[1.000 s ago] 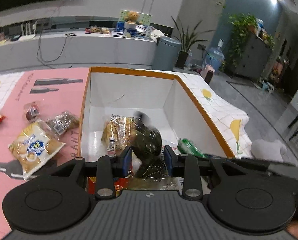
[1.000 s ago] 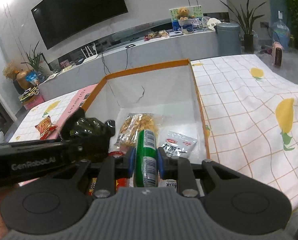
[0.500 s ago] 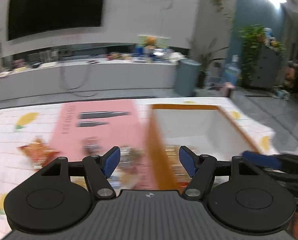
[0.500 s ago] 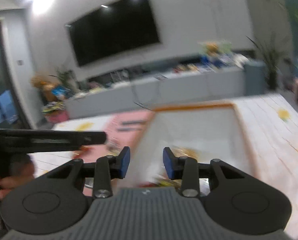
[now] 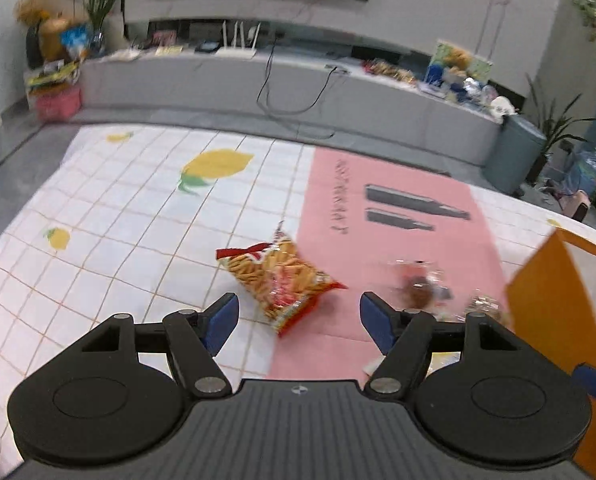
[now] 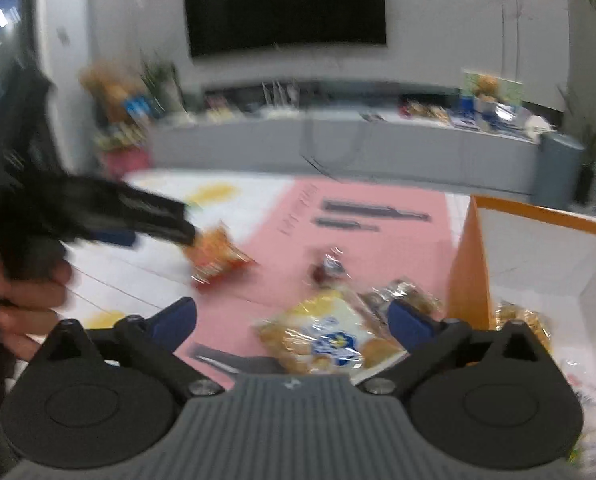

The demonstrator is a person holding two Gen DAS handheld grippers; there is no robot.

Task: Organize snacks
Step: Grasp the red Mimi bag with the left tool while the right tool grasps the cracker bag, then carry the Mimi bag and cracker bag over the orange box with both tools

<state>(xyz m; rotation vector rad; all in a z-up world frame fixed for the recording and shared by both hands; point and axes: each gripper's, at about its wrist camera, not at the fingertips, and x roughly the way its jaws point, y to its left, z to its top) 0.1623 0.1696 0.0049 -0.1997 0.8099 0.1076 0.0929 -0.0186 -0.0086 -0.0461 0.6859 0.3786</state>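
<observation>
White cloth (image 5: 110, 216) with an orange grid and yellow lemons covers the bench. A pink mat (image 5: 389, 216) carries grey shapes. The chip bag (image 5: 278, 276) shows red and orange, the box (image 6: 469, 264) orange outside and white inside, the pads (image 5: 222, 316) blue.

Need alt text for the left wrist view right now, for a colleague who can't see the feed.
The left hand-held gripper, jaws opening with nothing between them, points at a red-orange snack bag lying where the lemon-print tablecloth meets a pink mat. Smaller wrapped snacks lie blurred to the right, beside the orange box wall.
</observation>
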